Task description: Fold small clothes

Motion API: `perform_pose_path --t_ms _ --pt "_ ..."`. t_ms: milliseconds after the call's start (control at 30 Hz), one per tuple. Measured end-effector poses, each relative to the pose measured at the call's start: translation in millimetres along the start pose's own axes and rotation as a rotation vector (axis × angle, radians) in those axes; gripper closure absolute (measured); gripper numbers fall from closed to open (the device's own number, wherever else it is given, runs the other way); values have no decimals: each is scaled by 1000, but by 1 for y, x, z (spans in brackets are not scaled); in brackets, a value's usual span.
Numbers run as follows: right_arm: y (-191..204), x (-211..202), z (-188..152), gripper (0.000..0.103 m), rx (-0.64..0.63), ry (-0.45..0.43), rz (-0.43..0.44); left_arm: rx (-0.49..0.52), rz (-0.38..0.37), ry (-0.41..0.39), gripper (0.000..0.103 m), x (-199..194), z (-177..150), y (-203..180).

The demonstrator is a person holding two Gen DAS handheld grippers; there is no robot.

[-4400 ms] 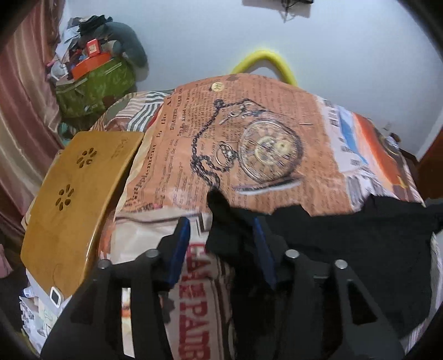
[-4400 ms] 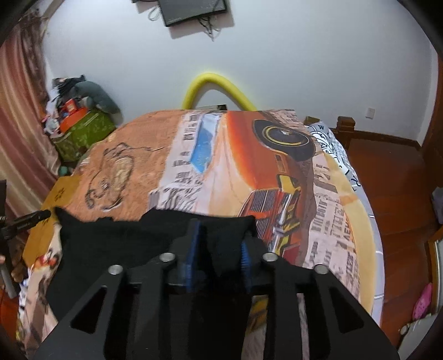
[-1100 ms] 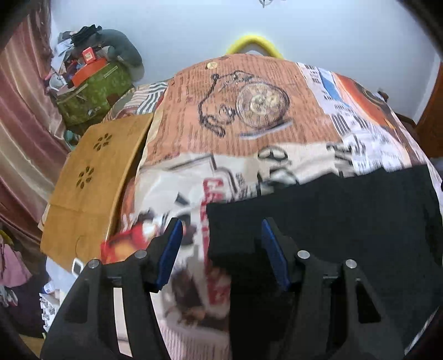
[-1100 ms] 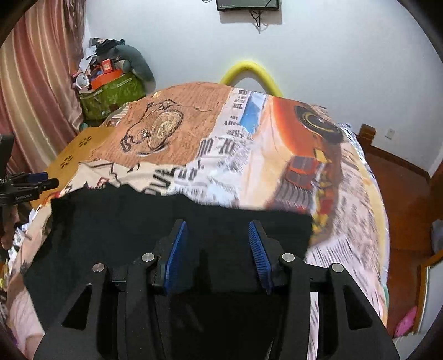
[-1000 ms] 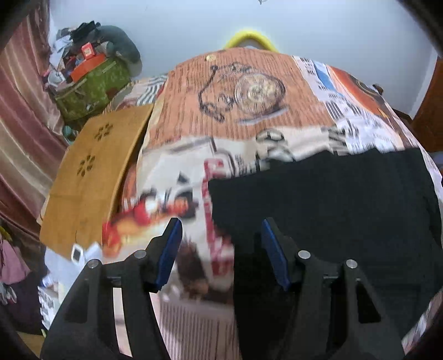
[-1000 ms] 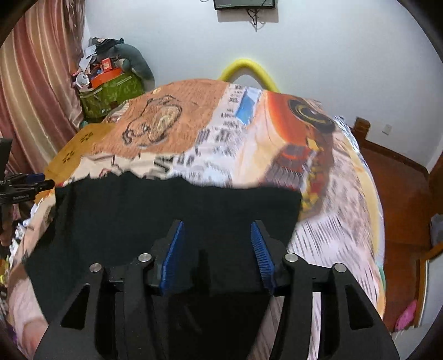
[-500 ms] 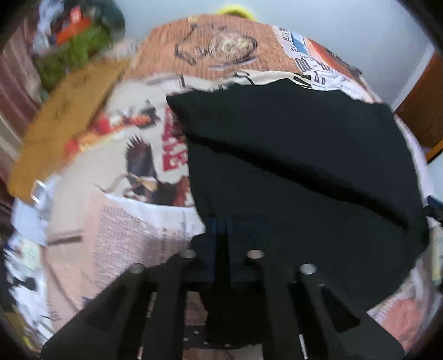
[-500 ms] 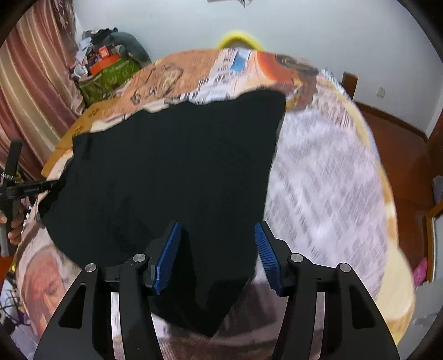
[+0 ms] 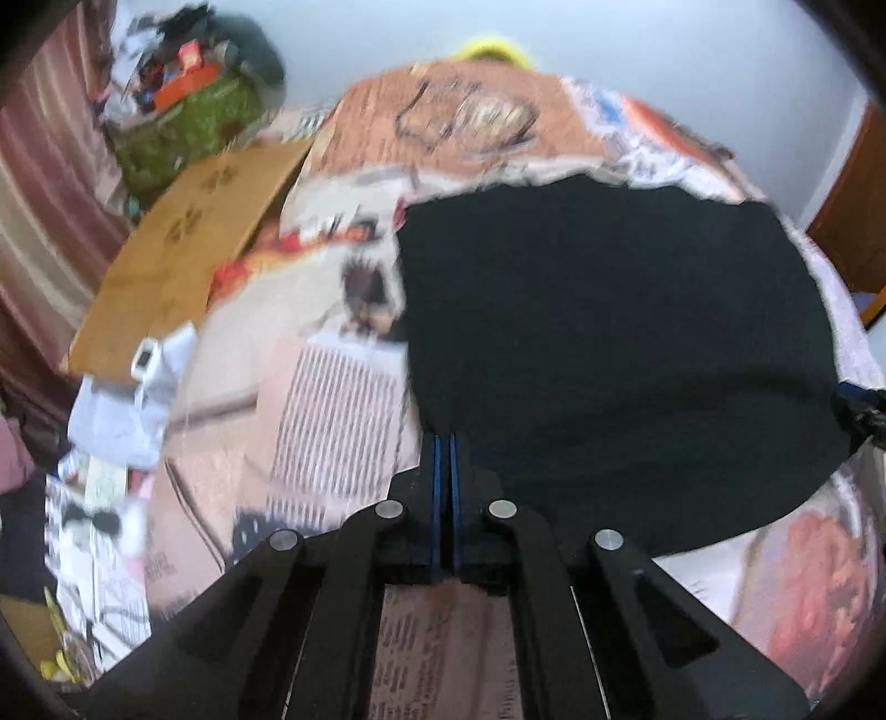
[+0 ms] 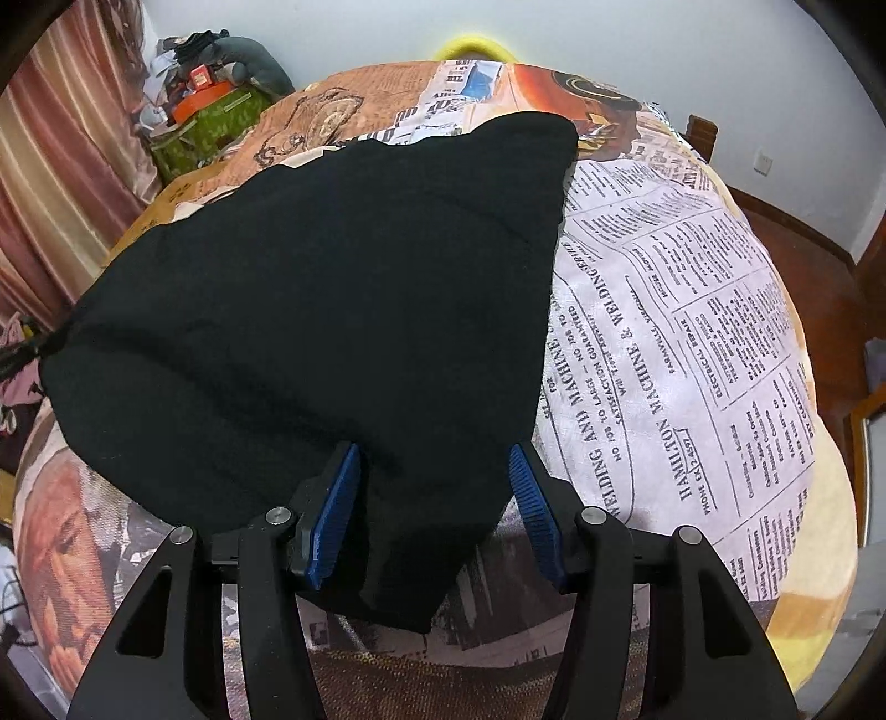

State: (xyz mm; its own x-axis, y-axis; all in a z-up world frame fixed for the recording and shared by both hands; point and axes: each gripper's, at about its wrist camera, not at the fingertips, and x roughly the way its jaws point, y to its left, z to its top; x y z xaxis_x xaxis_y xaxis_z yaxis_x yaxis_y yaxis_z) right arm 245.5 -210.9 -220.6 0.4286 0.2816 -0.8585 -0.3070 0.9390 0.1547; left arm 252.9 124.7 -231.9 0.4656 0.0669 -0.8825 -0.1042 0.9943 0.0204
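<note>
On the bed, the black garment (image 10: pixel 332 288) looks limp; left gripper (image 9: pixel 444 443) pinches its near edge, right gripper (image 10: pixel 437 465) gapes

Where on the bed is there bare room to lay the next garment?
Bare bedspread lies right of the black garment, out to the bed's edge, with a narrower strip near its front hem. The left side is crowded: a wooden board and papers.

Newsprint-patterned bed (image 10: pixel 692 310), pale wall (image 10: pixel 637 39), striped curtain (image 10: pixel 66 144).
</note>
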Motion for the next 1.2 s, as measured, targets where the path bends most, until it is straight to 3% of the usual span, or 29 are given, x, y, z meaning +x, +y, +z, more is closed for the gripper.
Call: perform_pose_path --t_ms 100,200,367,633,867,1033,1200 --pt "0 -3 -1 51 0 1 -11 -52 -12 59 100 12 -9 11" --pt "-1 -11 -4 51 18 -11 -11 -104 -67 61 97 2 -14 23" --pt "-10 -28 -14 51 63 -32 -3 -117 -124 39 68 -18 -24 26" --pt "-15 -19 -35 51 138 26 85 -99 -151 53 68 -10 -36 10" --pt "-2 -20 -34 78 67 23 102 -107 -168 28 68 -34 -46 17" --pt "-1 -19 -34 86 69 2 109 -79 -217 62 68 -34 -54 8" --pt "-2 -22 -34 92 84 -20 129 -50 -190 61 68 -18 -48 -10"
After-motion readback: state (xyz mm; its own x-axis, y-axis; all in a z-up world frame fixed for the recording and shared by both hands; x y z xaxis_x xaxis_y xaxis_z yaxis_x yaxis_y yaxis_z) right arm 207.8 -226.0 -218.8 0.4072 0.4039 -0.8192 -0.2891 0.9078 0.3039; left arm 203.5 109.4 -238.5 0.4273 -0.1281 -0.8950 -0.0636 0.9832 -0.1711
